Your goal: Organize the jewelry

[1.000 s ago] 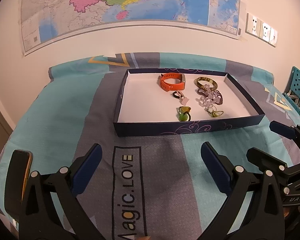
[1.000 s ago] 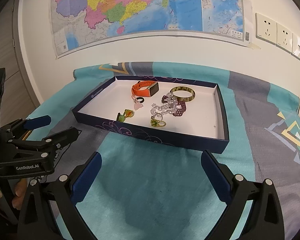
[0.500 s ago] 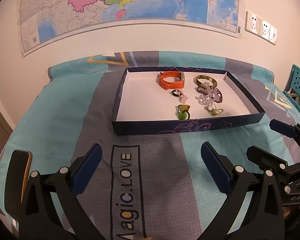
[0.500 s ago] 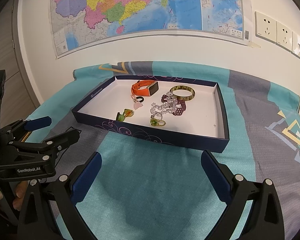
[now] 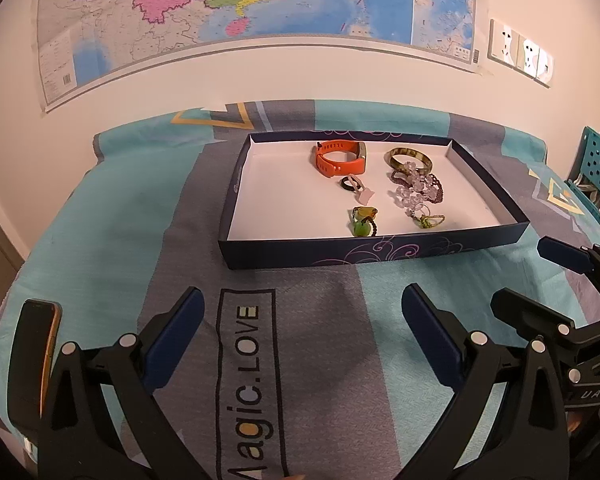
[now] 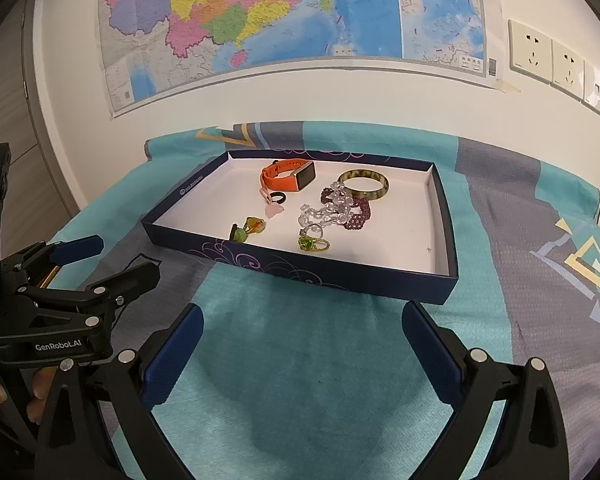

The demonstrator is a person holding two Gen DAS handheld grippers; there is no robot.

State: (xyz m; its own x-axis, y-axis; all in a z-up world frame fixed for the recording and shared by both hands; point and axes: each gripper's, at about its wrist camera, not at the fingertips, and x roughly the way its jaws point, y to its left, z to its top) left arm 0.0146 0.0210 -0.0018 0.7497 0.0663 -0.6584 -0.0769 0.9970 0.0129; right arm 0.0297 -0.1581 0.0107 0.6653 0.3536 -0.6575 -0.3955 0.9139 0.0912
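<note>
The jewelry is lying in a shallow navy tray (image 5: pixel 380 246) with a white floor, sitting on the cloth (image 5: pixel 112 216) toward the far edge of the bed. Both grippers are hovering over the cloth short of the tray's near wall, touching nothing. The left gripper (image 5: pixel 302 328) is holding its fingers wide apart and empty; the right gripper (image 6: pixel 302 340) is likewise gaping and empty, beside the left. Inside the tray, an orange watch (image 5: pixel 340 158) and a bangle (image 5: pixel 408 158) are lying by the far wall, a black ring (image 5: pixel 349 184) and a tangle of beads (image 5: pixel 416 190) mid-tray, and green pieces (image 5: pixel 362 222) near the front wall. The cloth is reading "Magic.LOVE" (image 5: pixel 252 392); the left gripper's body is reading "GenRobot.AI" (image 6: pixel 58 346). A map (image 6: pixel 292 12) is hanging on the wall.
</note>
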